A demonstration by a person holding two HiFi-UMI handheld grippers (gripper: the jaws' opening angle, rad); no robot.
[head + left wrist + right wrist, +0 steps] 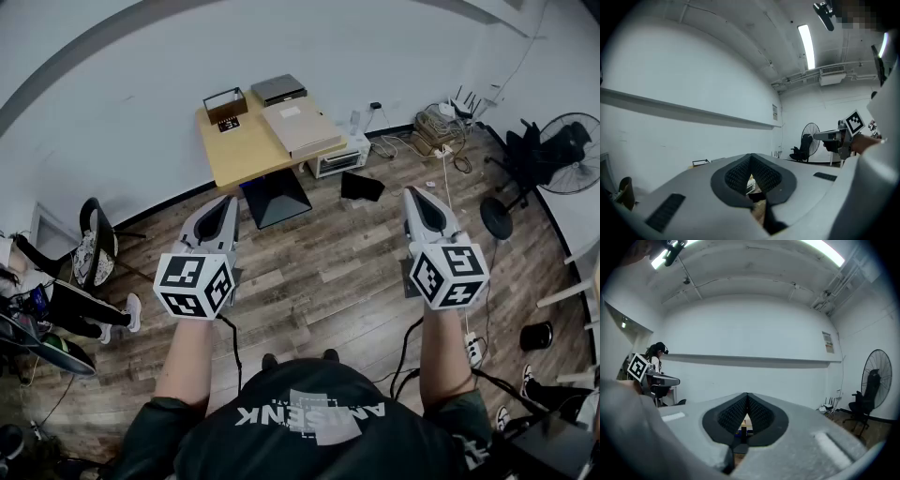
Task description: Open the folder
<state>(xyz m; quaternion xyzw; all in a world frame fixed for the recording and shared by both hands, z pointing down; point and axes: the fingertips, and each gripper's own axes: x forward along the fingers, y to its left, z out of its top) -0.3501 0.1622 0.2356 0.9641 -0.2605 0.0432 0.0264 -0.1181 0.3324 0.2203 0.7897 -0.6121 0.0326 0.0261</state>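
The beige folder [302, 127] lies shut on the far right part of the wooden table [242, 150], well ahead of both grippers. My left gripper [223, 204] and right gripper [421, 195] are held out level over the wood floor, side by side and apart, far short of the table. Both are shut with nothing between their jaws. In the left gripper view the left gripper [751, 156] has its dark pads meeting at the tip, and the right gripper [836, 136] shows at the right. The right gripper [747, 395] is likewise shut in its own view.
On the table stand a small open box [225, 104] and a grey flat case [278, 89]. A black pyramid-shaped object [275, 197], a white appliance [339, 157] and a black pad [362, 186] lie by the table. A fan [568, 150] stands right, a chair [94, 246] and a seated person [66, 309] left.
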